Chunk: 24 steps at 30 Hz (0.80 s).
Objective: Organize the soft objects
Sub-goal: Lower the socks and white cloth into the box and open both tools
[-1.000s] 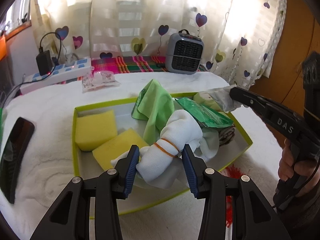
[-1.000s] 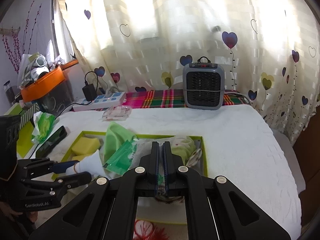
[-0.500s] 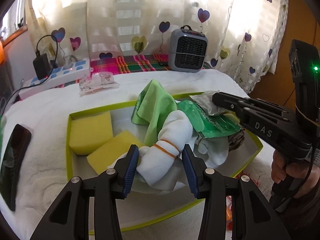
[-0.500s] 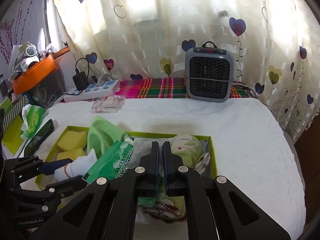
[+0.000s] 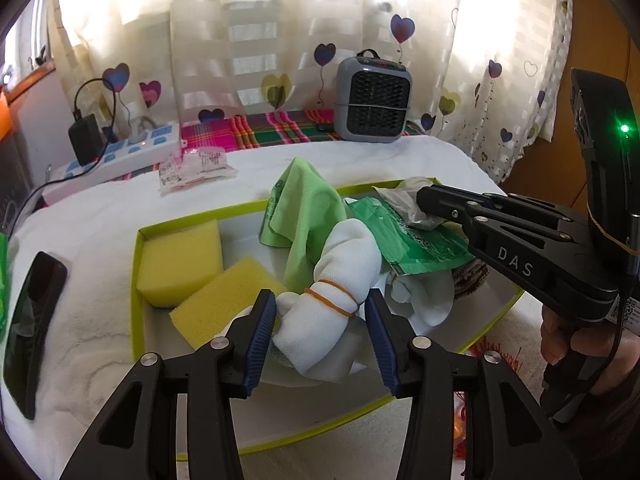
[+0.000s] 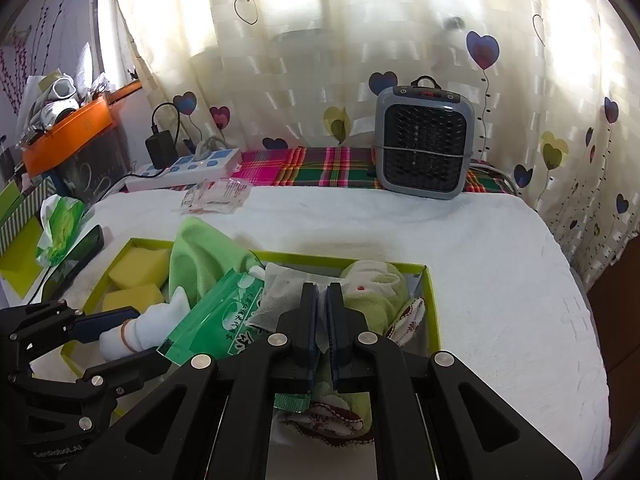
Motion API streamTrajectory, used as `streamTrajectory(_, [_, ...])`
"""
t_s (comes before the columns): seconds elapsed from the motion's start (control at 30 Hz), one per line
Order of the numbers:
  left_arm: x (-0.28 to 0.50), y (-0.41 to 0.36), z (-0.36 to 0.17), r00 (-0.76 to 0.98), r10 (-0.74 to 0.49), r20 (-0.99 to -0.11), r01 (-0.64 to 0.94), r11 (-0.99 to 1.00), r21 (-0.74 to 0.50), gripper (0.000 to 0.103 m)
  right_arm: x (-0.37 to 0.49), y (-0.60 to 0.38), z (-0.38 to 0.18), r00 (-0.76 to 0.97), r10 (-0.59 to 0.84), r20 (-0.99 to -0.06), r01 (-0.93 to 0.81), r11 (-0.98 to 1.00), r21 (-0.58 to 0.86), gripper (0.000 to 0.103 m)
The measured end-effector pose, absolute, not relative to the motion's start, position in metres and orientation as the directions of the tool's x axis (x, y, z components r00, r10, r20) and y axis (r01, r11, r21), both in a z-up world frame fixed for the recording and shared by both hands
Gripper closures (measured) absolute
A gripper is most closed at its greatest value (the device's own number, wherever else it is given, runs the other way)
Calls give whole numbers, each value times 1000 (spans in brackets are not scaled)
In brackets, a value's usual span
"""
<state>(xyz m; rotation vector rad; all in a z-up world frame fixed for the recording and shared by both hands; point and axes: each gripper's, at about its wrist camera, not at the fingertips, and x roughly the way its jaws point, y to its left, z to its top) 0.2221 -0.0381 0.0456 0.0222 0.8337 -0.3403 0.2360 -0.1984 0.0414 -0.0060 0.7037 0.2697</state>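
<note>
Left gripper (image 5: 320, 332) angled down over the green-rimmed box (image 5: 138, 280), jaws opening, white sock bundle (image 5: 332, 304) between them, lying in the box. Right gripper (image 6: 322, 320) clamped on a tissue (image 6: 280, 296) above the green pack (image 6: 216, 320). Left view alone shows "DAS" on the right gripper — and the gripping hand (image 5: 576, 336).

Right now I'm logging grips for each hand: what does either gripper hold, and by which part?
The left gripper is opening around the white sock roll's banded end; the pads stand clear. The right gripper pinches the grey tissue's edge.
</note>
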Motion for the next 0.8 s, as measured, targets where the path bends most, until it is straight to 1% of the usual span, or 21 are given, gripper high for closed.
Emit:
streamTrajectory(0.13, [221, -36, 46, 623, -293, -725, 298, 946, -125, 54, 235, -199, 42, 728, 243, -641, -247, 965, 86, 92])
streamTrajectory(0.17, [222, -35, 46, 623, -292, -726, 294, 947, -128, 54, 235, -199, 42, 727, 246, -641, -250, 964, 87, 89])
streamTrajectory(0.2, [221, -34, 46, 626, -291, -724, 291, 948, -130, 53, 234, -199, 42, 727, 246, -641, -250, 964, 87, 83])
streamTrajectory(0.23, [220, -34, 46, 627, -290, -723, 289, 948, -130, 52, 233, -199, 42, 728, 244, -641, -249, 965, 85, 80])
streamTrajectory(0.3, [219, -33, 47, 626, -296, -722, 289, 947, -138, 51, 232, -199, 42, 731, 239, -639, -245, 966, 81, 67])
streamTrajectory(0.53, [214, -31, 51, 632, -302, -714, 286, 947, -147, 50, 228, -201, 44, 734, 246, -633, -244, 965, 92, 63])
streamTrajectory(0.6, [212, -31, 52, 637, -301, -710, 283, 948, -148, 50, 227, -201, 44, 734, 246, -632, -242, 966, 95, 60])
streamTrajectory(0.8, [208, -30, 55, 642, -292, -709, 276, 951, -141, 50, 222, -203, 45, 737, 249, -628, -238, 966, 104, 59])
